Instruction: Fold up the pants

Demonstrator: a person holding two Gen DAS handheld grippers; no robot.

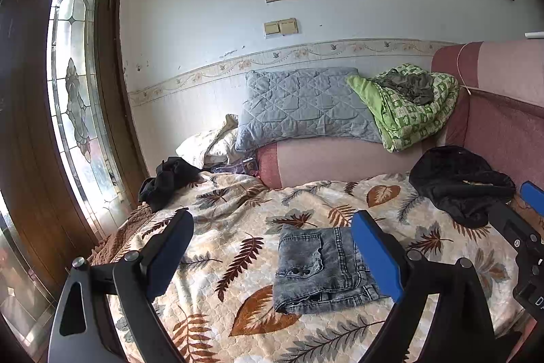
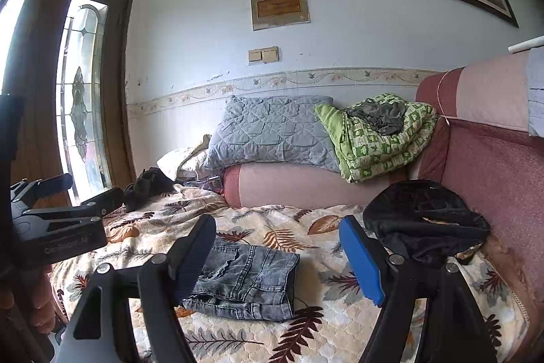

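Note:
Grey washed jeans point(image 1: 319, 271) lie folded into a compact rectangle on the leaf-patterned bedspread point(image 1: 238, 227); they also show in the right wrist view point(image 2: 248, 284). My left gripper point(image 1: 272, 247) is open and empty, held above the bed with the jeans between and beyond its fingers. My right gripper point(image 2: 278, 254) is open and empty, just above the jeans; its body shows at the right edge of the left wrist view point(image 1: 530, 247). The left gripper shows at the left of the right wrist view point(image 2: 64, 206).
A black garment point(image 1: 459, 186) lies at the right by the pink sofa back point(image 1: 503, 125). Another dark garment point(image 1: 170, 182) lies at the far left. A grey pillow point(image 1: 306, 104) and green quilt point(image 1: 411, 111) sit on the armrest. A door point(image 1: 74, 97) stands left.

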